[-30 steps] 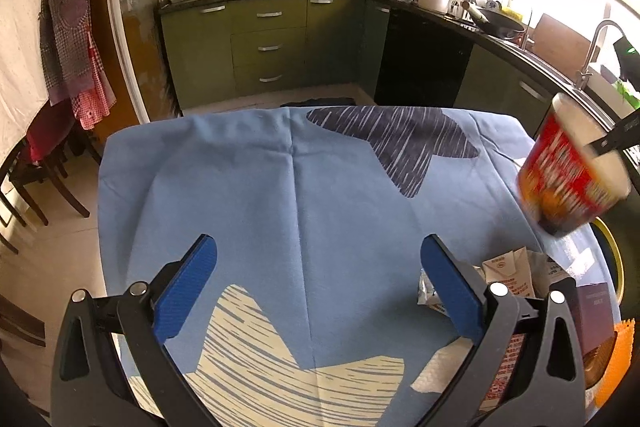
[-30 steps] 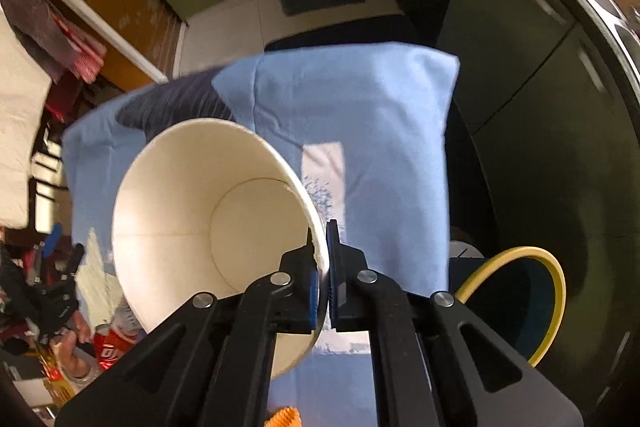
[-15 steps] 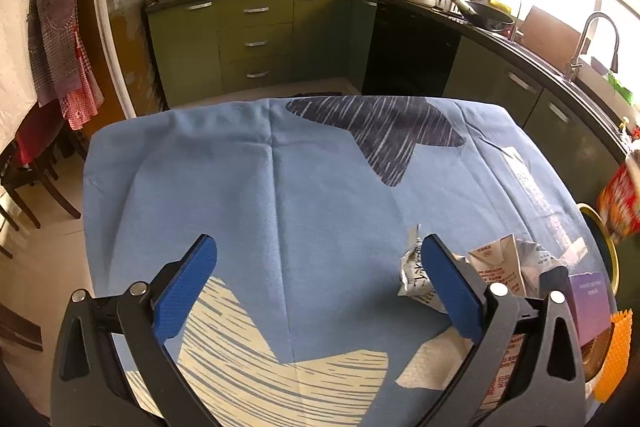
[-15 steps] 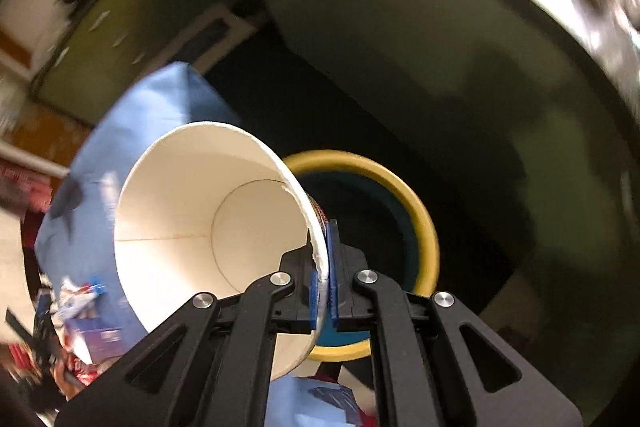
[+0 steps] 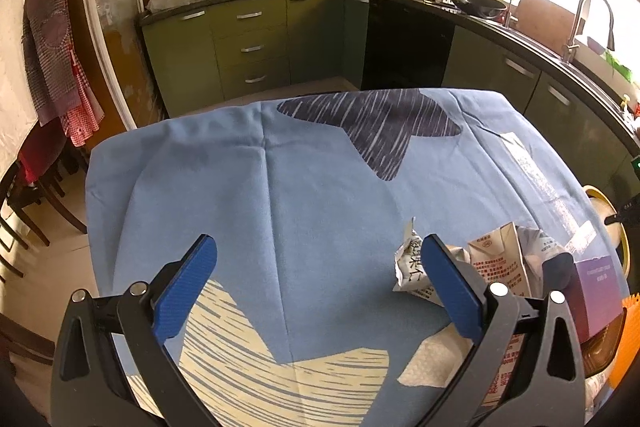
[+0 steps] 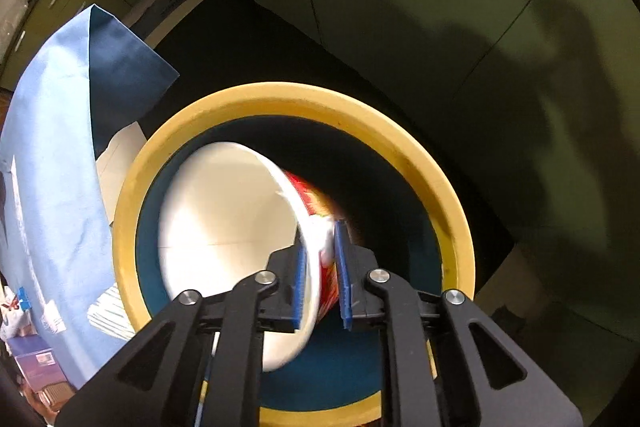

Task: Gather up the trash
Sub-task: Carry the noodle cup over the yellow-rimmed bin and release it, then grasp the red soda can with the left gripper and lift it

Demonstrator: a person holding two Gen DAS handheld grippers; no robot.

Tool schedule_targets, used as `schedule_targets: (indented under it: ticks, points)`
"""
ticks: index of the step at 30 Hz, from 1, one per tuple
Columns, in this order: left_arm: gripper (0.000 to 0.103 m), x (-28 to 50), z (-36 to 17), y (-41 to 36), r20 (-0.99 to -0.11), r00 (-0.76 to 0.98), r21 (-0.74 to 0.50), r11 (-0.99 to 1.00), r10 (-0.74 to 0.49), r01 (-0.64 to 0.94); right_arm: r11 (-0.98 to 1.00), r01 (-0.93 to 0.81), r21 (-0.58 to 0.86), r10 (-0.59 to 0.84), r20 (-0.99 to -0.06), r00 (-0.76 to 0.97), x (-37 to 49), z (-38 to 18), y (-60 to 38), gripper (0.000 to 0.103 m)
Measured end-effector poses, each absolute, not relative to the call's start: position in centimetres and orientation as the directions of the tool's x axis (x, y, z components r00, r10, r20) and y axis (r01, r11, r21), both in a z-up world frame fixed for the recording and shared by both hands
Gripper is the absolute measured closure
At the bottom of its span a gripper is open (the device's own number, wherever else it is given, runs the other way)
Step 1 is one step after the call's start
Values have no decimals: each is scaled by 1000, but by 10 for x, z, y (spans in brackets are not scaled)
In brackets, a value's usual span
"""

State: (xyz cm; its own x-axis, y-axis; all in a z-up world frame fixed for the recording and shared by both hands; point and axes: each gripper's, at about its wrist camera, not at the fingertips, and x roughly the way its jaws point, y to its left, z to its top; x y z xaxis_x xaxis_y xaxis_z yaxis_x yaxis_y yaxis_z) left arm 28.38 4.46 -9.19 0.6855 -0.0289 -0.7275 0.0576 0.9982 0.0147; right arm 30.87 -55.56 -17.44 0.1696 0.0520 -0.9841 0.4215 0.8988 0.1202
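The jaws of the right gripper [image 6: 320, 275] stand slightly parted with the rim wall of the paper cup [image 6: 228, 227] between them; whether they still pinch it or have let go I cannot tell. The cup lies tilted inside the mouth of the yellow-rimmed bin [image 6: 420, 163], its long axis running away from the jaws, open mouth toward the camera and base deeper down. The left gripper [image 5: 320, 283] hovers over the blue-clothed surface [image 5: 300, 187], jaws spread wide and empty, nearer to the crumpled wrapper [image 5: 408, 263] and milk carton [image 5: 500, 259] lying just to its right.
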Motion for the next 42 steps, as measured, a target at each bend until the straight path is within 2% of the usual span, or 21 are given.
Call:
schedule_targets:
  ticks: [4, 12, 13, 17, 22, 26, 32, 38, 40, 42]
  points:
    - [6, 279, -88, 37, -726, 687, 26, 996, -39, 85, 910, 404, 99, 26, -983, 181, 306, -164, -551, 81]
    - [6, 249, -71, 27, -765, 644, 77, 994, 13, 72, 919, 351, 180, 90, -962, 258, 277, -143, -542, 76]
    - [6, 241, -71, 27, -787, 617, 84, 994, 21, 73, 920, 341, 195, 106, -959, 262, 273, -142, -541, 73]
    - [6, 217, -78, 36, -873, 484, 103, 993, 65, 51, 928, 293, 232, 151, -950, 275, 269, -139, -532, 72]
    - [6, 197, -88, 44, -958, 288, 17, 1000, 16, 3, 927, 248, 283, 204, -931, 303, 274, -142, -530, 70]
    - [6, 192, -98, 43, -987, 160, -5, 1000, 0, -28, 921, 221, 321, 245, -918, 312, 274, -150, -529, 70]
    - [6, 188, -104, 44, -995, 68, 70, 995, 75, -72, 916, 190, 353, 285, -907, 311, 265, -161, -528, 69]
    - [7, 188, -118, 44, -1000, -6, 12, 995, 11, -96, 911, 192, 365, 298, -905, 304, 262, -168, -536, 68]
    - [12, 186, -126, 39, -1000, -27, -14, 995, -17, -100, 910, 188, 369, 301, -901, 311, 260, -168, -536, 68]
    - [27, 187, -133, 42, -998, -39, -43, 992, -48, -118, 910, 174, 376, 310, -896, 318, 257, -167, -534, 68]
